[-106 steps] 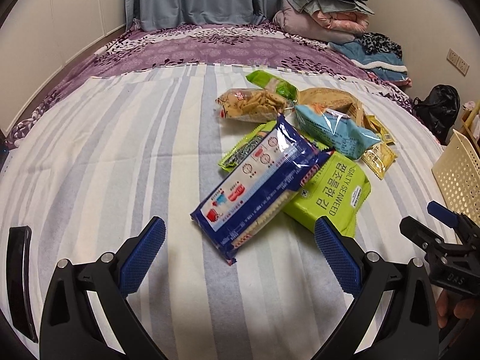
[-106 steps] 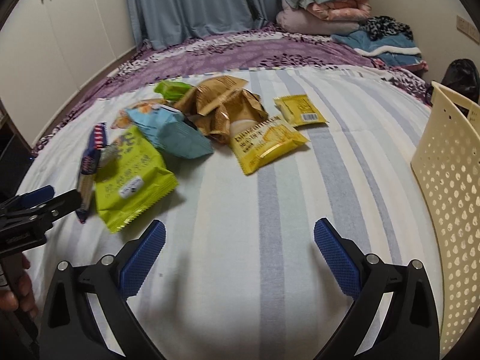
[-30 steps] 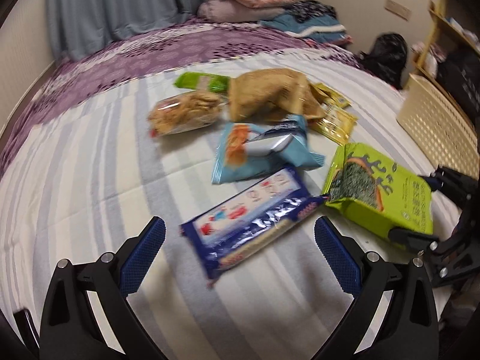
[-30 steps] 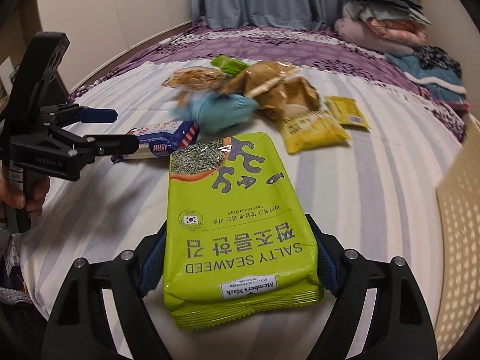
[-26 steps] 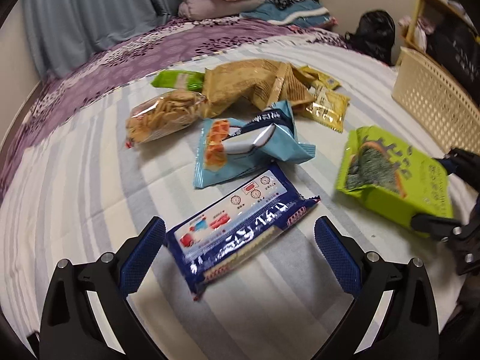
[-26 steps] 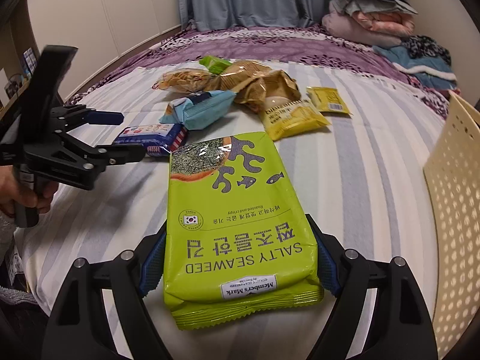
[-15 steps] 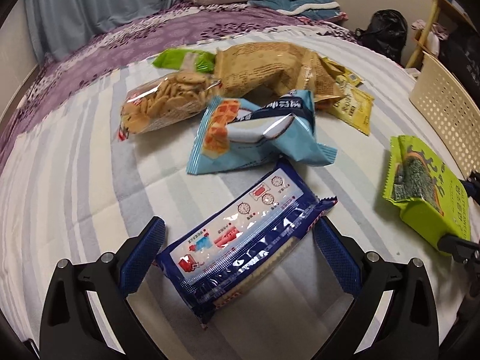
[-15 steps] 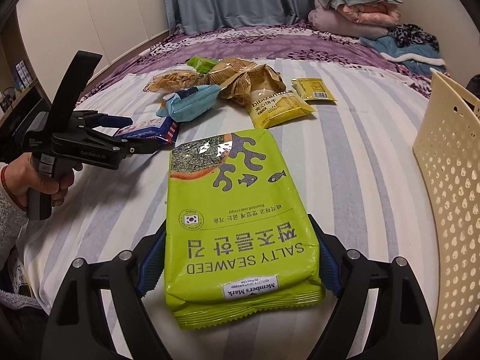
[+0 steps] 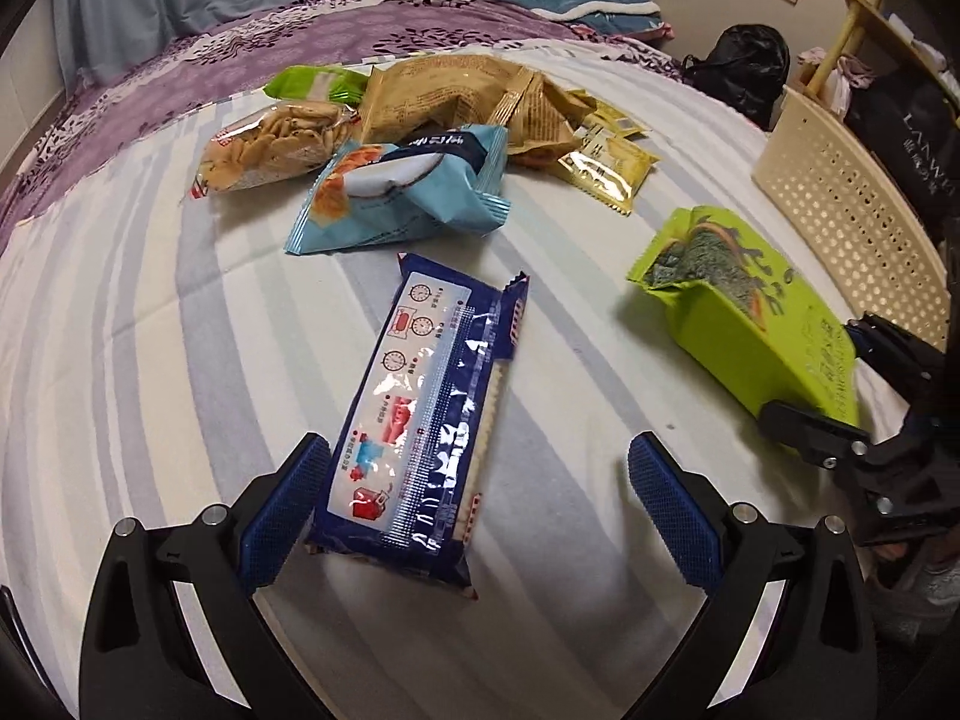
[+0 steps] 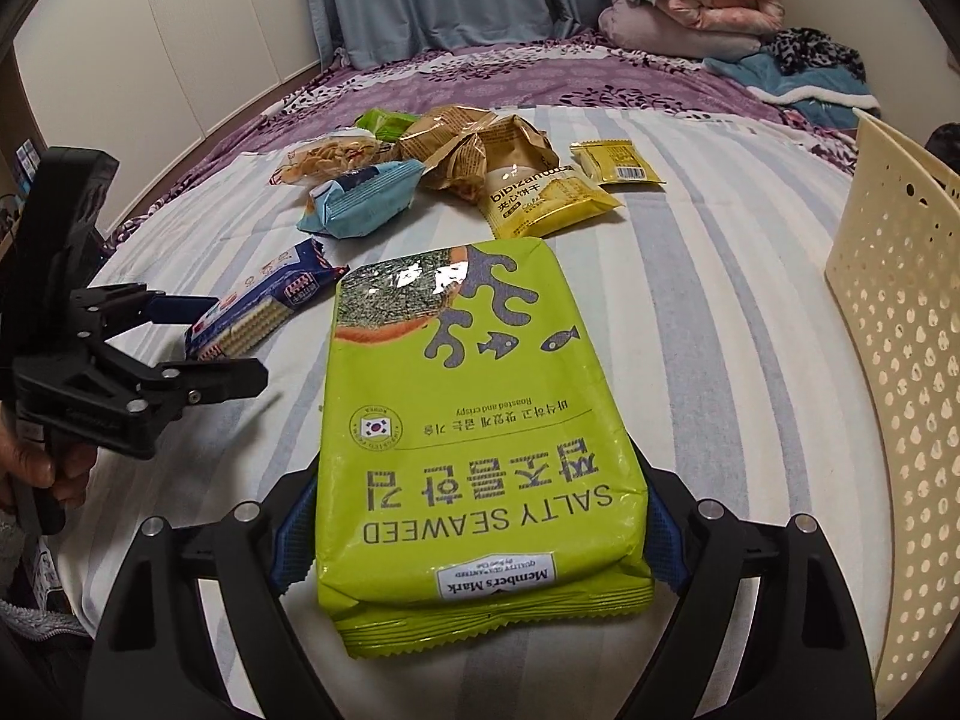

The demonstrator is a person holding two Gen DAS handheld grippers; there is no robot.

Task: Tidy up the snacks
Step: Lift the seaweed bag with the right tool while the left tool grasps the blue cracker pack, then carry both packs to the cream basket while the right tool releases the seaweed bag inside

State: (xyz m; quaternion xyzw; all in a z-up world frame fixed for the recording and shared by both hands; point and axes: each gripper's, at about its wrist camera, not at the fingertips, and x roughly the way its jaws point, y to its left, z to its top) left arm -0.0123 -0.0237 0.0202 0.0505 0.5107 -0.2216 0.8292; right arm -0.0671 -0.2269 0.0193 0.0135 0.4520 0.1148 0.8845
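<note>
My right gripper (image 10: 480, 510) is closed on a green salty seaweed pack (image 10: 474, 396), which it holds by its two long sides. Its jaws are opening, and the pads still touch the pack. In the left wrist view that pack (image 9: 744, 324) hangs tilted at the right, close to the cream basket (image 9: 840, 198). My left gripper (image 9: 474, 468) stands open over a dark blue cracker pack (image 9: 432, 408) lying on the striped bed. The pack's near end is between the fingers, with the left pad (image 9: 282, 510) beside its edge. From the right wrist view, the left gripper (image 10: 222, 339) is at the far left.
A pile of snacks lies farther up the bed: a light blue bag (image 9: 396, 192), a clear bag of crackers (image 9: 270, 144), brown bags (image 9: 456, 96), yellow packets (image 10: 552, 198) and a green pack (image 9: 318, 81). Folded bedding (image 10: 690, 18) lies at the head of the bed. A hand (image 10: 30, 468) holds the left gripper.
The right gripper, empty at first, now holds the seaweed pack and has carried it right, towards the basket. The left gripper has moved down over the blue cracker pack, now between its fingers.
</note>
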